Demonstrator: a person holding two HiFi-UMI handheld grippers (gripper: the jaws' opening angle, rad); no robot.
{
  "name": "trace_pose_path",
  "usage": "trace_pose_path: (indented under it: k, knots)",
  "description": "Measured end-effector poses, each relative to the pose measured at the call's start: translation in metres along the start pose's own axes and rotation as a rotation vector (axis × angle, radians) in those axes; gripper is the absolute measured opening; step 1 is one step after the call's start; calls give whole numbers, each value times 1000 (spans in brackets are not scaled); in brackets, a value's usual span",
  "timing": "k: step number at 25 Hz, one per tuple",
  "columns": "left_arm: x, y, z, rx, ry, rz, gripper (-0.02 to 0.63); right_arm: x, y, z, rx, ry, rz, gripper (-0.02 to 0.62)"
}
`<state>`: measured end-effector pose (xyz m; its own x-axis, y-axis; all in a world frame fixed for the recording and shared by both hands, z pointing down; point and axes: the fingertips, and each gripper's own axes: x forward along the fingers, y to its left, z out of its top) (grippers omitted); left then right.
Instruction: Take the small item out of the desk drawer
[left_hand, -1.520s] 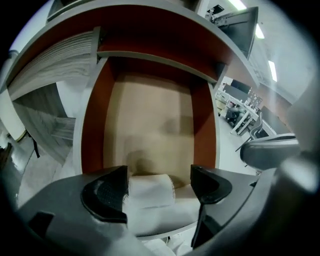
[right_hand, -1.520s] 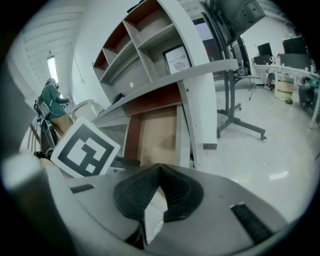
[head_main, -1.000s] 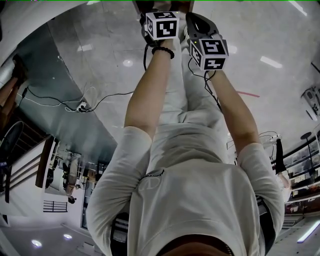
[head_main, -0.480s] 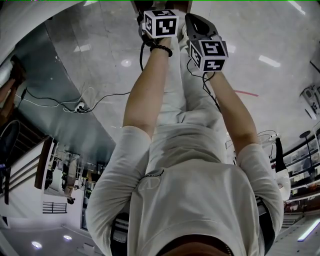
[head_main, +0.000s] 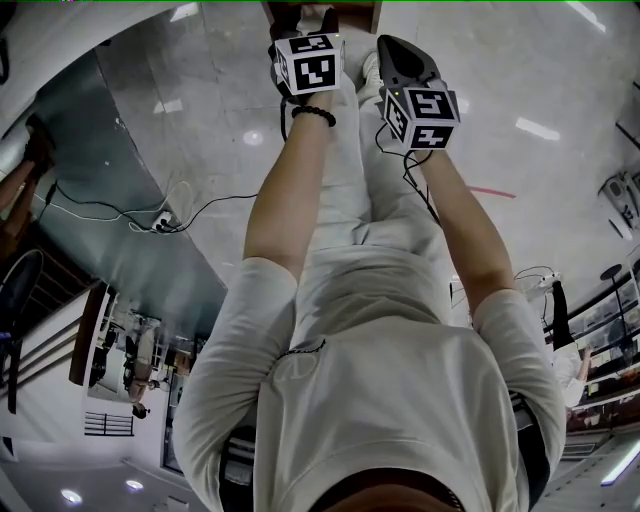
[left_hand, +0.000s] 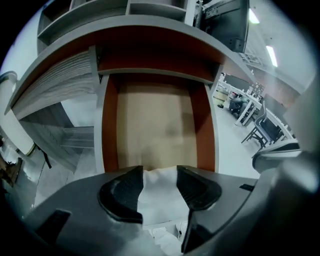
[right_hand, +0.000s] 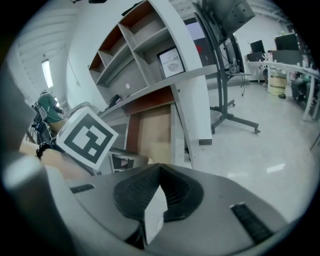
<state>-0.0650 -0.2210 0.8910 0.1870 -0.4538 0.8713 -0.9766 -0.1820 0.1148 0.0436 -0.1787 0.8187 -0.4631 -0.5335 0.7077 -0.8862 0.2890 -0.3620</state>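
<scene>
1. The drawer (left_hand: 202, 130) is seen pulled out from under the desk (left_hand: 165, 25). Its pale wooden floor is bare wherever it shows.
2. The small white item (left_hand: 160, 192) is found at the near end of the drawer, between the pads of the left tongs (left_hand: 160, 172). These tongs are being closed on it, and both pads appear to be pressed against its sides.
3. The right tongs (right_hand: 160, 167) are held just right of the drawer, clenched tip to tip. A white sliver (right_hand: 154, 212) is seen behind the tips, and it cannot be told whether this is a held thing.
4. The step in hand is judged to be the securing of the grip. The item is not yet lifted clear of the drawer.
5. The item could be dropped back into the drawer if it is raised before the closing is finished.
6. The item looks soft or thin. If so, it might be crumpled or squeezed out from between the pads by too hard a clench.
7. The item or the left tongs could be caught on the drawer's front wall if they are drawn back instead of raised. The drawer might then be jolted and the hold loosened.
8. Both tongs are held close together beside the drawer. A careless lift could bring them into collision, and the item could be knocked loose.
</scene>
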Motion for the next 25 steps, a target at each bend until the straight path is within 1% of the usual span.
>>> trace_pose_path:
  k: [4,8,11,15,20,25]
  knots:
    - [-15,-2,13,2,-41,-14,213,-11,-1,11,12,-17,-17,2]
    - [-45,-1,31,14,-93,-15,213,-32,0,28,20,-41,-32,2]
    - [-77,-2,49,20,-155,-30,213,-53,3,42,14,-54,-31,2]
    - [-122,-1,73,4,-239,-48,213,-86,9,62,-7,-78,-31,2]
    - [-179,-1,108,12,-349,-65,213,-129,17,103,-58,-147,-30,2]
    - [-238,-2,154,27,-473,-72,213,-168,24,153,-69,-244,-55,2]
